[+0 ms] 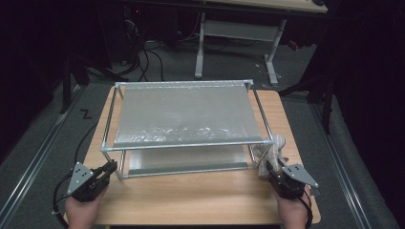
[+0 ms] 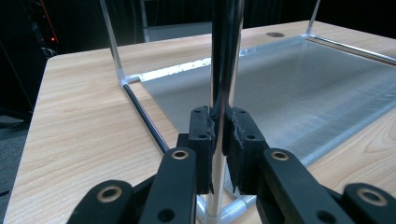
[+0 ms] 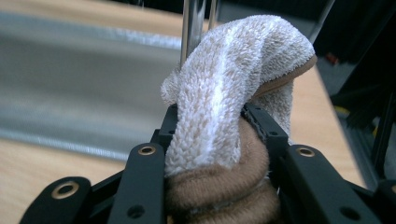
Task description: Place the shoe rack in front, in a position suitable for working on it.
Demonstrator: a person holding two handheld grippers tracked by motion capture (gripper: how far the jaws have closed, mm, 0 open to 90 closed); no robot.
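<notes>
At the near left corner of the light wooden table (image 1: 200,200), the left gripper (image 1: 109,170) is clamped tight on the shiny upright metal post (image 2: 225,60) of a two-tier rack of silver tubes and grey mesh shelves (image 1: 186,117). In the left gripper view its black jaws press against the post from both sides, just above the rack's near-left corner joint; the lower mesh shelf (image 2: 299,98) stretches away behind them. The person's left hand (image 1: 82,212) holds the tool low at the table's front edge.

The rack stands in the middle of the table, its upper shelf spanning most of the tabletop.

At the near right corner of the rack, the right gripper (image 1: 270,168) holds a rolled terry sock, cream-white outside with a tan-brown cuff (image 3: 233,98). The jaws stand partly apart, closed on the bundle's thick brown folds, while the white toe end flops over the top. The sock sits just beside the rack's right front post (image 3: 194,23); whether it touches the metal is unclear. The right hand (image 1: 292,212) grips the tool from below.
</notes>
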